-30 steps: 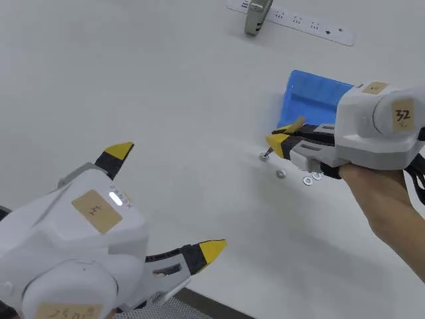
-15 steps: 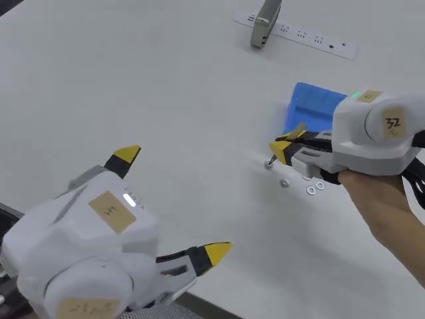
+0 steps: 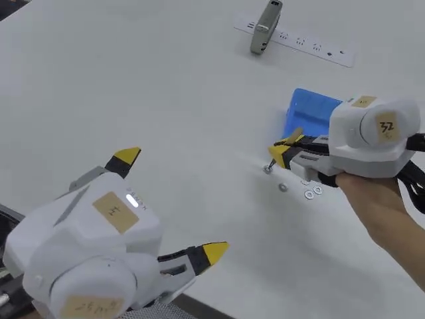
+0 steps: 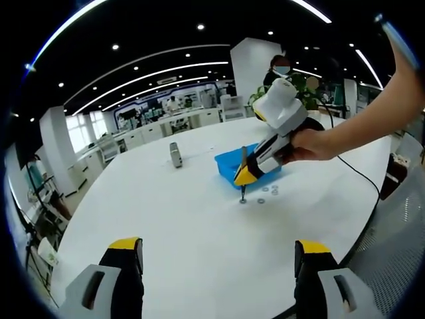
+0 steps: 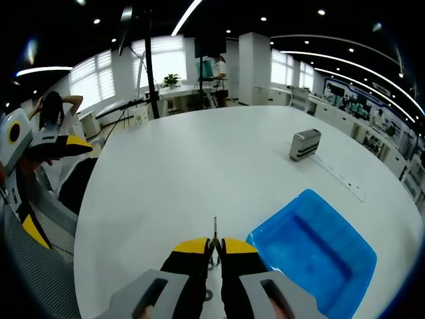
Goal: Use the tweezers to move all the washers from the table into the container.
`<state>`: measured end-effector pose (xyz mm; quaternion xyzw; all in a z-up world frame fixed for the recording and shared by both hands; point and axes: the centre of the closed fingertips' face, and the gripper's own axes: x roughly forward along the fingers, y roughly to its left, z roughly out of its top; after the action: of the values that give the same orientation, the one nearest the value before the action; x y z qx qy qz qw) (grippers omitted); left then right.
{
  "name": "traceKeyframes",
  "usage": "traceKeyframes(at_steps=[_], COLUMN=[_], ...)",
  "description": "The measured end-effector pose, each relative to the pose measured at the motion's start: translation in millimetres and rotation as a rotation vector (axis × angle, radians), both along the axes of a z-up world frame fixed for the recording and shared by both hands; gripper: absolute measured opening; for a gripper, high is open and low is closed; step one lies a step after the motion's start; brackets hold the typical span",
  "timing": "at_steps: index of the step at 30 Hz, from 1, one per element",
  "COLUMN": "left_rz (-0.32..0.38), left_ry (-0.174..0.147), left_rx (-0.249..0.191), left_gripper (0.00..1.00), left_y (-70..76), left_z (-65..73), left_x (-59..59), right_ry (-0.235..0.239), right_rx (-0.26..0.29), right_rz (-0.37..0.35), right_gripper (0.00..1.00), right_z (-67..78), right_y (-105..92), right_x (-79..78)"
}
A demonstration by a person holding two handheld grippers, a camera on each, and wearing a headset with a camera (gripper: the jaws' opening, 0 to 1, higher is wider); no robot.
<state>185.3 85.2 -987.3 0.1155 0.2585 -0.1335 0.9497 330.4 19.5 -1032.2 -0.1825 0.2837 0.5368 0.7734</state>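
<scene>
My right gripper (image 3: pixel 284 147) is shut on thin metal tweezers (image 3: pixel 271 162), which point down at the white table just left of the blue container (image 3: pixel 311 111). Three small washers (image 3: pixel 283 188) lie on the table beside the tweezers' tip and below the gripper. In the right gripper view the jaws (image 5: pixel 214 250) are closed on the tweezers (image 5: pixel 214 231), with the container (image 5: pixel 312 252) to the right. My left gripper (image 3: pixel 170 203) hangs open and empty at the near left, far from the washers. From the left gripper (image 4: pixel 217 249) I see the tweezers (image 4: pixel 243 179), the washers (image 4: pixel 262 200) and the container (image 4: pixel 229 166) ahead.
A grey box (image 3: pixel 264 26) rests on a white power strip (image 3: pixel 305 45) at the far side of the table. The table's near edge (image 3: pixel 219 307) runs below my left gripper. A hand (image 3: pixel 372 206) holds the right gripper. A cable (image 4: pixel 362 179) trails off the table at the right.
The head view has shifted a little. The tweezers' tip stays at about the same spot beside the washers, and the left gripper stays open.
</scene>
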Motion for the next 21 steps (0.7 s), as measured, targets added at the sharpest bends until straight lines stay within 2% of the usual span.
traceKeyframes(at_steps=[6,14,17,21], left_rz=[-0.010,-0.016,-0.019,-0.029], left_ry=[0.001,-0.004,-0.006,-0.009], left_rx=[-0.008,-0.002,-0.021,-0.017], left_gripper=[0.99,0.99,0.99,0.99], left_y=[-1.9,-2.8,-4.2,-6.0], left_z=[-0.3,0.7,1.9,2.1], left_x=[-0.2,-0.3,-0.3,-0.5], right_ry=[-0.004,0.008,0.015,0.017], right_rx=[-0.030,-0.001,0.013,0.021], right_rz=[0.011,0.010,0.000,-0.011], right_gripper=[0.02,0.01,0.01,0.01], right_z=[1.7,27.7,36.9,47.9], right_y=[-2.2,-0.5,-1.0,-3.0], right_x=[-2.0,-8.7,-11.6,-15.2])
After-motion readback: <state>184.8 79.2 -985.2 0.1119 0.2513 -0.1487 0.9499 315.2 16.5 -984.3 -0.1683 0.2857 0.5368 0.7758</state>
